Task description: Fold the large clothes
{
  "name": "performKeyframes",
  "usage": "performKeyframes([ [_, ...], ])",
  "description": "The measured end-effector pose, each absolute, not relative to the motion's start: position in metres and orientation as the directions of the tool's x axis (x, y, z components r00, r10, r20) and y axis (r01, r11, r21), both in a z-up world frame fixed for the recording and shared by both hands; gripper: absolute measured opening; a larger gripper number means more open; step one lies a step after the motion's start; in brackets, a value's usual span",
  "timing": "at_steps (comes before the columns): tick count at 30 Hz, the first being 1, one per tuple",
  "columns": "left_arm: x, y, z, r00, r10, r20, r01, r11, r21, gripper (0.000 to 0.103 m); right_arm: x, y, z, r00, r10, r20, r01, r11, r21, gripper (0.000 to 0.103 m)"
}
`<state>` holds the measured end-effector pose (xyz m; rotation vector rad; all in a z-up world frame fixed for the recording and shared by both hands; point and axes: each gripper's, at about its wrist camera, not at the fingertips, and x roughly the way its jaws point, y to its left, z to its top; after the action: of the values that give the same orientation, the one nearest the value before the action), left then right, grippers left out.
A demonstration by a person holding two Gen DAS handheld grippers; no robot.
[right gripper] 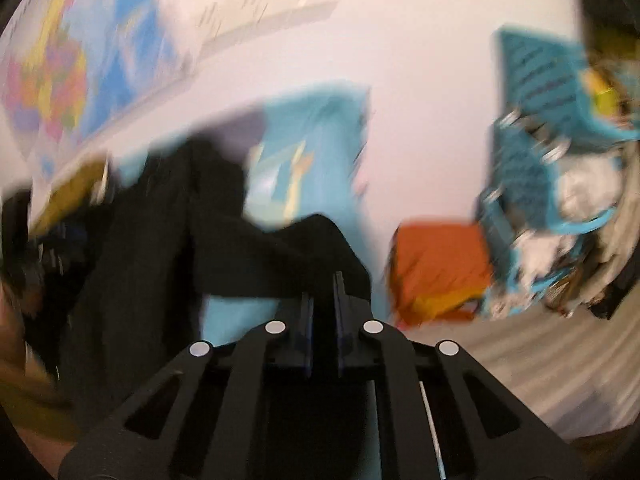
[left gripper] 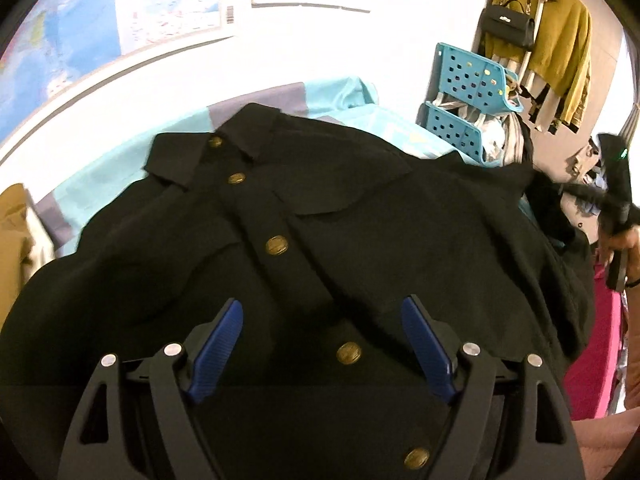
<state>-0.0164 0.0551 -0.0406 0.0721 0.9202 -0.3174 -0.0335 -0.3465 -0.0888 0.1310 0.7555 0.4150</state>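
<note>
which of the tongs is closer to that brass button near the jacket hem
Left. The left tongs straddle the brass button; the right tongs are at the black jacket's far edge.

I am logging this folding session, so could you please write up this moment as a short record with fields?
garment: black jacket with brass buttons, front side up, collar at the far end
surface: light blue sheet under the jacket
left gripper: open, hovering over the button row near the hem, nothing between its pads
right gripper: shut on a fold of the black jacket's fabric; view is blurred
background: blue baskets of laundry, map on the wall, yellow sweater hanging
</note>
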Motion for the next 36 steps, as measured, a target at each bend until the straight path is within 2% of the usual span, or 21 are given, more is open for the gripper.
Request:
performKeyframes([
  [1, -0.014, 0.052, -0.041, 0.562, -0.242, -0.791, 0.305, 0.949, -0.074, 0.079, -0.037, -0.368, -0.07, 0.716, 0.403, -0.57, -0.274, 0.913, 0.301, 0.007],
  [3, -0.008, 0.044, -0.041, 0.555, -0.248, -0.794, 0.32, 0.945, -0.072, 0.079, -0.04, -0.385, -0.055, 0.751, 0.408, -0.52, -0.261, 0.906, 0.334, 0.008],
  [8, 0.013, 0.023, -0.058, 0.497, -0.253, -0.83, 0.353, 0.933, -0.073, 0.079, -0.026, -0.37, -0.077, 0.684, 0.401, -0.609, -0.274, 0.915, 0.295, 0.021],
  [9, 0.016, 0.021, -0.061, 0.49, -0.245, -0.836, 0.352, 0.934, -0.068, 0.079, -0.027, -0.366, -0.087, 0.652, 0.416, -0.634, -0.289, 0.909, 0.3, 0.025],
  [11, 0.023, 0.015, -0.064, 0.48, -0.237, -0.844, 0.364, 0.93, -0.054, 0.079, -0.026, -0.369, -0.1, 0.615, 0.448, -0.648, -0.289, 0.894, 0.343, 0.056],
  [13, 0.027, 0.011, -0.062, 0.484, -0.239, -0.842, 0.371, 0.927, -0.05, 0.079, -0.033, -0.378, -0.114, 0.598, 0.474, -0.646, -0.27, 0.879, 0.394, 0.071],
  [14, 0.029, 0.01, -0.06, 0.481, -0.246, -0.842, 0.374, 0.926, -0.057, 0.079, -0.037, -0.382, -0.119, 0.588, 0.492, -0.642, -0.265, 0.867, 0.423, 0.075],
  [18, 0.036, 0.001, -0.055, 0.476, -0.271, -0.836, 0.388, 0.918, -0.077, 0.079, -0.058, -0.393, -0.132, 0.56, 0.531, -0.636, -0.25, 0.84, 0.481, 0.08],
  [19, 0.037, -0.001, -0.056, 0.475, -0.273, -0.837, 0.391, 0.917, -0.077, 0.079, -0.062, -0.391, -0.137, 0.545, 0.53, -0.65, -0.254, 0.843, 0.474, 0.075],
  [20, 0.039, -0.004, -0.057, 0.475, -0.278, -0.835, 0.398, 0.914, -0.079, 0.079, -0.064, -0.388, -0.139, 0.538, 0.526, -0.659, -0.257, 0.847, 0.466, 0.052],
  [21, 0.04, -0.008, -0.058, 0.472, -0.282, -0.835, 0.403, 0.912, -0.081, 0.079, -0.065, -0.387, -0.14, 0.533, 0.526, -0.663, -0.258, 0.847, 0.464, 0.038],
  [22, 0.041, -0.011, -0.059, 0.468, -0.285, -0.837, 0.403, 0.911, -0.085, 0.079, -0.065, -0.387, -0.138, 0.53, 0.519, -0.671, -0.256, 0.852, 0.457, 0.018],
  [23, 0.042, -0.013, -0.059, 0.465, -0.291, -0.836, 0.403, 0.911, -0.093, 0.079, -0.067, -0.388, -0.134, 0.538, 0.524, -0.66, -0.264, 0.848, 0.458, 0.006],
  [25, 0.039, -0.014, -0.056, 0.467, -0.311, -0.828, 0.411, 0.905, -0.109, 0.079, -0.07, -0.393, -0.116, 0.56, 0.577, -0.594, -0.294, 0.809, 0.509, 0.005],
  [28, 0.029, -0.009, -0.045, 0.49, -0.348, -0.799, 0.429, 0.894, -0.126, 0.079, -0.08, -0.386, -0.072, 0.595, 0.625, -0.506, -0.382, 0.774, 0.505, 0.004],
  [34, 0.004, 0.013, -0.016, 0.528, -0.447, -0.723, 0.461, 0.865, -0.198, 0.079, -0.09, -0.336, 0.03, 0.586, 0.731, -0.349, -0.614, 0.682, 0.397, 0.004],
  [36, -0.003, 0.024, -0.007, 0.536, -0.485, -0.691, 0.467, 0.852, -0.236, 0.079, -0.088, -0.298, 0.051, 0.53, 0.777, -0.339, -0.694, 0.627, 0.353, 0.004],
])
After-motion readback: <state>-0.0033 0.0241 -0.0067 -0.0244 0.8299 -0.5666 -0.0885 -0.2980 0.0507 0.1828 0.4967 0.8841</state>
